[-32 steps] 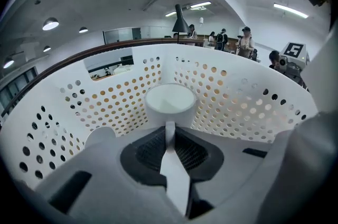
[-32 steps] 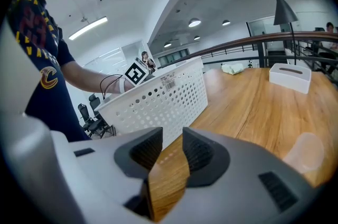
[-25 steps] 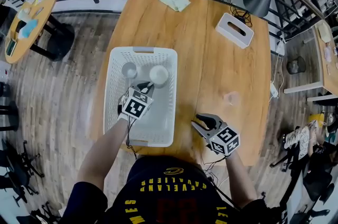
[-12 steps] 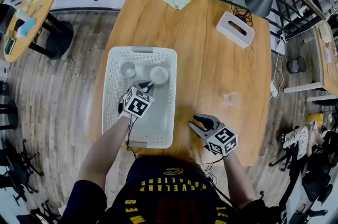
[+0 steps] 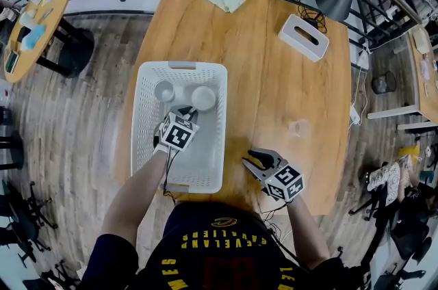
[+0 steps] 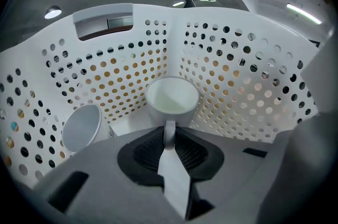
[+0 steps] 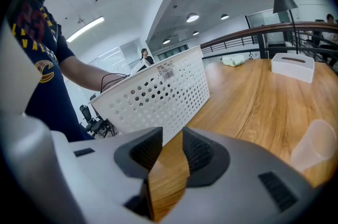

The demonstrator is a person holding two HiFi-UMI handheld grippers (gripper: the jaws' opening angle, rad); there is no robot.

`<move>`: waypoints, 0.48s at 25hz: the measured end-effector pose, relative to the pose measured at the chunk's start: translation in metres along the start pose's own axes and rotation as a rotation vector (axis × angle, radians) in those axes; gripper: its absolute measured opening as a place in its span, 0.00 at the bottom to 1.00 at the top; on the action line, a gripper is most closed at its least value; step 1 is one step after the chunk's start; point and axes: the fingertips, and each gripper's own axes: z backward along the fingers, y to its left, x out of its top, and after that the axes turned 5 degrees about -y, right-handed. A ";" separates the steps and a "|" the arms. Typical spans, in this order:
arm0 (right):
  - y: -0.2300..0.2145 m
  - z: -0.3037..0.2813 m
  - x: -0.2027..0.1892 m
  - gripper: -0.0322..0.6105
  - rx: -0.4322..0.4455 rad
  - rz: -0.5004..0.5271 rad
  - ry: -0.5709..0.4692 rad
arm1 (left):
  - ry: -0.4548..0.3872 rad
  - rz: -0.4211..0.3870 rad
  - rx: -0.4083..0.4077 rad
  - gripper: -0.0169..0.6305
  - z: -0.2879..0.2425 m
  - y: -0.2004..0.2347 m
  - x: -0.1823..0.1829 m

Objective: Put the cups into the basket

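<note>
Bright, even indoor light all round, coming from ceiling strips [image 7: 84, 29] and round lamps [image 7: 192, 17]. Shadows on the table [image 5: 274, 76] are soft. Heavy fisheye bend with black corners in both gripper views. White cup [image 6: 171, 101] nearly washes into the white basket [image 6: 237, 85], and the nearest foreground looks soft.

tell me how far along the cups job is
Done: one white cup lies tilted inside the basket. In hand: the left gripper is shut on the handle of a second white cup, low inside the basket, not yet released. Left: a clear cup sits on the table outside the basket; the right gripper is open and empty nearby.
</note>
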 end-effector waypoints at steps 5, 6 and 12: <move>0.003 -0.002 -0.003 0.24 0.004 -0.009 -0.003 | 0.013 -0.001 0.000 0.23 0.002 0.002 -0.001; 0.003 -0.002 -0.004 0.24 0.003 -0.009 -0.004 | 0.018 -0.001 -0.004 0.24 0.003 0.002 -0.001; 0.001 -0.001 -0.001 0.24 -0.004 -0.001 -0.012 | 0.003 0.047 -0.029 0.27 0.016 0.002 0.001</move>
